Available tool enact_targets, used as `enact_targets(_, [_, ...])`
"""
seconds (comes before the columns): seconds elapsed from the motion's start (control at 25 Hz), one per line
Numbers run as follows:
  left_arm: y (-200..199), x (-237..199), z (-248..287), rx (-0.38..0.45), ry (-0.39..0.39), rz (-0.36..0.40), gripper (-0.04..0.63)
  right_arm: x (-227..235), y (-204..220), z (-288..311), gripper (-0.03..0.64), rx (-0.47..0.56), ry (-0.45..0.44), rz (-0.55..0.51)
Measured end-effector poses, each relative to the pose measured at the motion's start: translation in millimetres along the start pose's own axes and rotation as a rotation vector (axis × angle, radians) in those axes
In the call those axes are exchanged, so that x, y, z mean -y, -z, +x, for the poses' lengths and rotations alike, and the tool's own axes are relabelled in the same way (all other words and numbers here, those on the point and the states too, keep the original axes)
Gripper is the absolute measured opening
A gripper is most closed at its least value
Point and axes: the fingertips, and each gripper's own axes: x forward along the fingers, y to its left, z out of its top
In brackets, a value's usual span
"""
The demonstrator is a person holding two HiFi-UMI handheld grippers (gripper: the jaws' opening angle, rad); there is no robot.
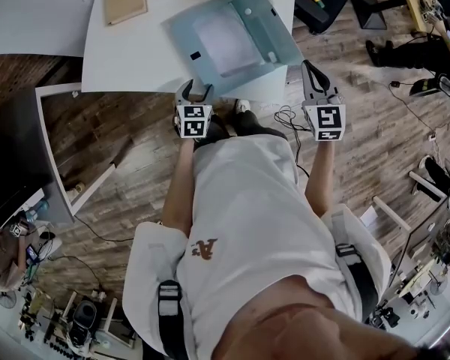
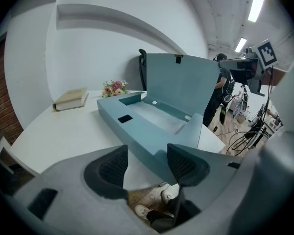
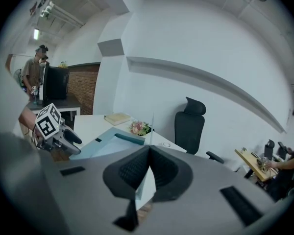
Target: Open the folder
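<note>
Head view: white table (image 1: 135, 55) on wood floor (image 1: 375, 141) bears open folder (image 1: 225, 40)

Only a brown logo (image 1: 203, 248) starting "A" on the white shirt (image 1: 255, 201), lower centre; wordless square markers on left gripper (image 1: 195, 90), right gripper (image 1: 307, 65).

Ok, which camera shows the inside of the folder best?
The head view: it looks down into the whole open folder. The left gripper view shows it close but from a low angle; the right gripper view catches only part of it.
</note>
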Motion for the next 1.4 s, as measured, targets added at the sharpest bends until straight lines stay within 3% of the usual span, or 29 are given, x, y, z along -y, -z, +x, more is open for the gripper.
enact_targets(1.4, [2,-1,3,-0.001,-0.022,-0.005,0.262,52,42,2,0.008,-0.084,0.112,0.054])
